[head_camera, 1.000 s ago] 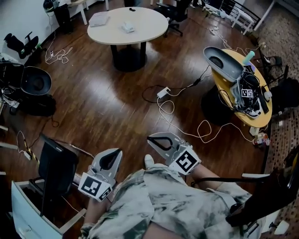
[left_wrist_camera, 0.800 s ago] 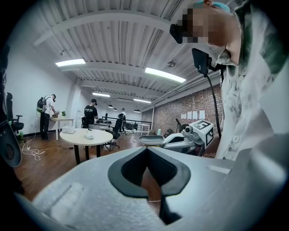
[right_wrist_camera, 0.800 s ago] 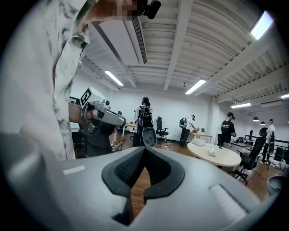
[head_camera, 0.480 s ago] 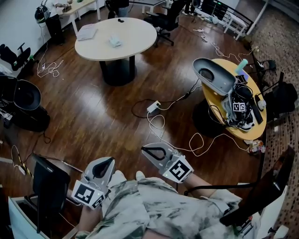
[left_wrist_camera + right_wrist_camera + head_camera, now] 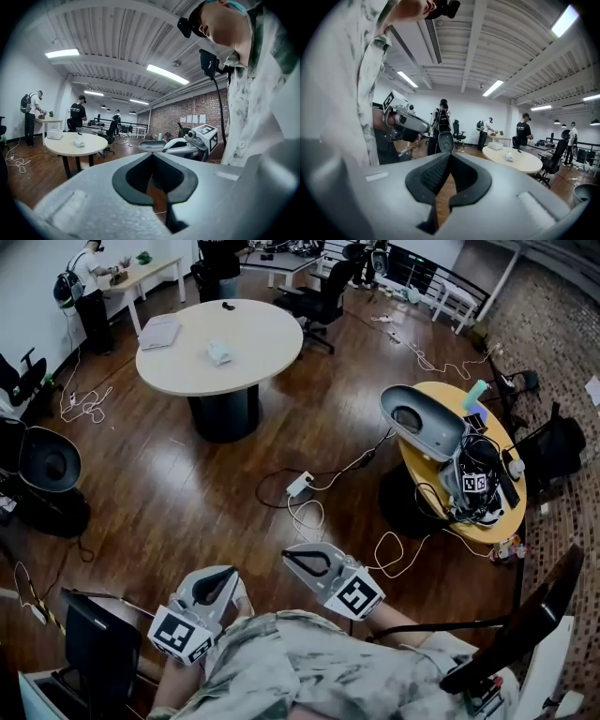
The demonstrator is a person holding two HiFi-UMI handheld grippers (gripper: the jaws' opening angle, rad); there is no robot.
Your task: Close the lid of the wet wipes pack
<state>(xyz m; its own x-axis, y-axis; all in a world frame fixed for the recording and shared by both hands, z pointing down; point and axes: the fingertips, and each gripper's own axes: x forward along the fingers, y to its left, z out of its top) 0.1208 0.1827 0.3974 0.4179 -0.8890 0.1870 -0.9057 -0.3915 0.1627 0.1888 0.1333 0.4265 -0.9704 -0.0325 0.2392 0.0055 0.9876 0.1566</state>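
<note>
Head view: left gripper (image 5: 225,574) and right gripper (image 5: 292,556) both closed, empty

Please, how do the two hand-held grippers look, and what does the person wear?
Both the left hand-held gripper and the right hand-held gripper have pale grey rounded shells with dark jaw linings. Each carries a white cube with black square markers. The shirt is pale with grey-green mottling.
</note>
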